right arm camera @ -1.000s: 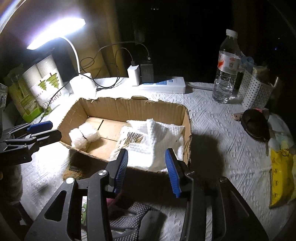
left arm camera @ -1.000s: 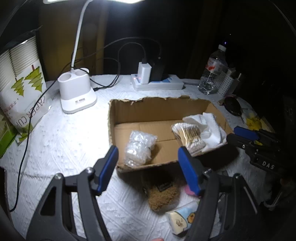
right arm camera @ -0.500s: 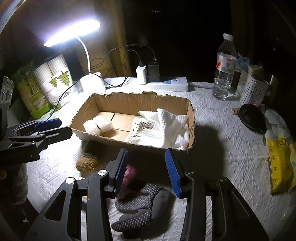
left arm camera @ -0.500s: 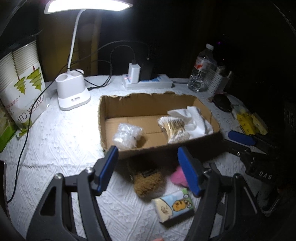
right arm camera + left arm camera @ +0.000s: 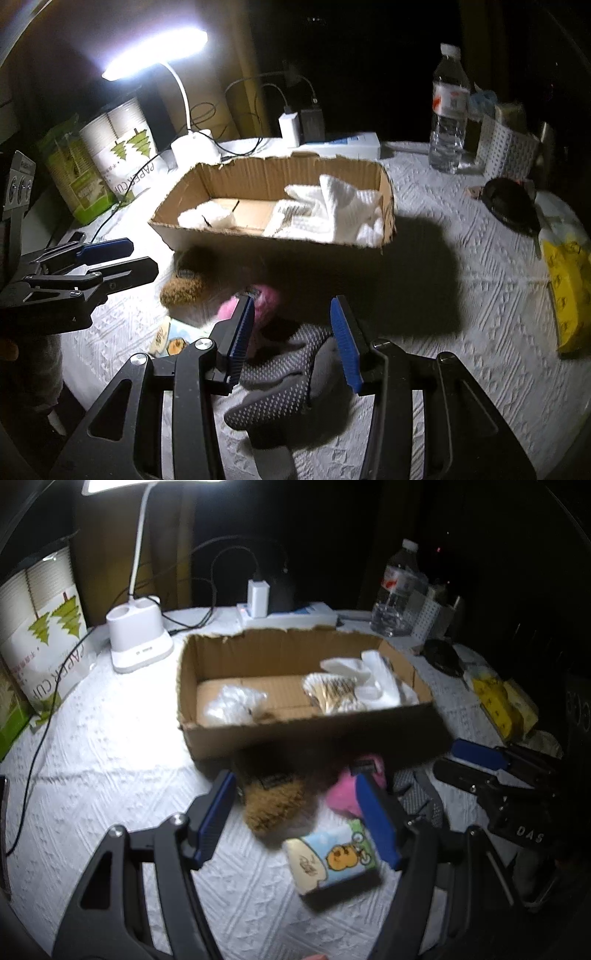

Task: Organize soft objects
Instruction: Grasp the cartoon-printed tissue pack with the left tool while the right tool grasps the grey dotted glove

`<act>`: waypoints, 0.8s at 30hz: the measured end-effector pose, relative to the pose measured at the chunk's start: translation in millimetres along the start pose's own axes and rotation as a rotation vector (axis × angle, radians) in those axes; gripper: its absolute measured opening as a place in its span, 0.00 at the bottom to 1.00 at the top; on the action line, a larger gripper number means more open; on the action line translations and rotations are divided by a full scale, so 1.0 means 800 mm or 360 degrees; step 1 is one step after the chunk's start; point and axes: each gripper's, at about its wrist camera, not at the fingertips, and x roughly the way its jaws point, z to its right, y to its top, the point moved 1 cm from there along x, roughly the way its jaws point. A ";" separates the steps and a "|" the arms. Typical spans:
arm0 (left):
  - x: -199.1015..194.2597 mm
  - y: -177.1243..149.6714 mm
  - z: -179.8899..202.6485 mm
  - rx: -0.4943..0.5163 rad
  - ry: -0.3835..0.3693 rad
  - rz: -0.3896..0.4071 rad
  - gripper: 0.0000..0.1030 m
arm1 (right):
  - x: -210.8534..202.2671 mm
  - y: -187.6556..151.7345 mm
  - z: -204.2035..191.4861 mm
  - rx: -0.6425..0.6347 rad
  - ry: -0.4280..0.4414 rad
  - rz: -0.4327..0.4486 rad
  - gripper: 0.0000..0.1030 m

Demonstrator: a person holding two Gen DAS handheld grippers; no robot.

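Observation:
A cardboard box [image 5: 280, 734] [image 5: 207, 236] holds a white cloth [image 5: 373, 679] [image 5: 332, 210], a packet of cotton swabs [image 5: 332, 692] and a clear plastic bag [image 5: 232, 705]. In front of it lie a brown fuzzy piece [image 5: 273, 801] [image 5: 183, 290], a pink fuzzy piece [image 5: 347, 794] [image 5: 266, 295], a cartoon tissue pack [image 5: 332, 860] [image 5: 173, 339] and grey dotted gloves [image 5: 280, 384]. My left gripper [image 5: 295, 816] is open and empty above the brown piece and tissue pack. My right gripper [image 5: 291, 339] is open and empty above the gloves.
A white desk lamp [image 5: 138, 642], a paper-cup pack [image 5: 40, 635], a power strip [image 5: 291, 614], a water bottle [image 5: 397, 590] [image 5: 448, 110], a white basket [image 5: 506, 151], a black object [image 5: 511, 203] and yellow packets [image 5: 569, 288] ring the box on the white cloth-covered table [image 5: 92, 757].
Both grippers have pulled back from the box toward the near table edge. The brown piece, pink piece, tissue pack and gloves have come into fuller view. Both stay open.

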 end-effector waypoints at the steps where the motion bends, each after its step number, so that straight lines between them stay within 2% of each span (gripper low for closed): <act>1: 0.004 -0.004 0.002 0.0000 0.0000 -0.0012 0.67 | 0.002 -0.005 0.002 0.0003 0.0011 -0.0006 0.44; 10: 0.034 -0.037 0.029 0.0040 0.0040 -0.0135 0.67 | 0.019 -0.037 0.021 0.0052 0.0057 -0.0071 0.44; 16: 0.049 -0.049 0.040 0.0072 0.0065 -0.0202 0.74 | 0.027 -0.050 0.037 0.0111 0.0090 -0.0080 0.44; 19: 0.058 -0.051 0.042 0.0088 0.0087 -0.0235 0.74 | 0.031 -0.053 0.042 0.0139 0.0107 -0.0081 0.51; 24: 0.068 -0.057 0.042 0.0088 0.0106 -0.0280 0.74 | 0.037 -0.054 0.038 0.0146 0.0140 -0.0091 0.51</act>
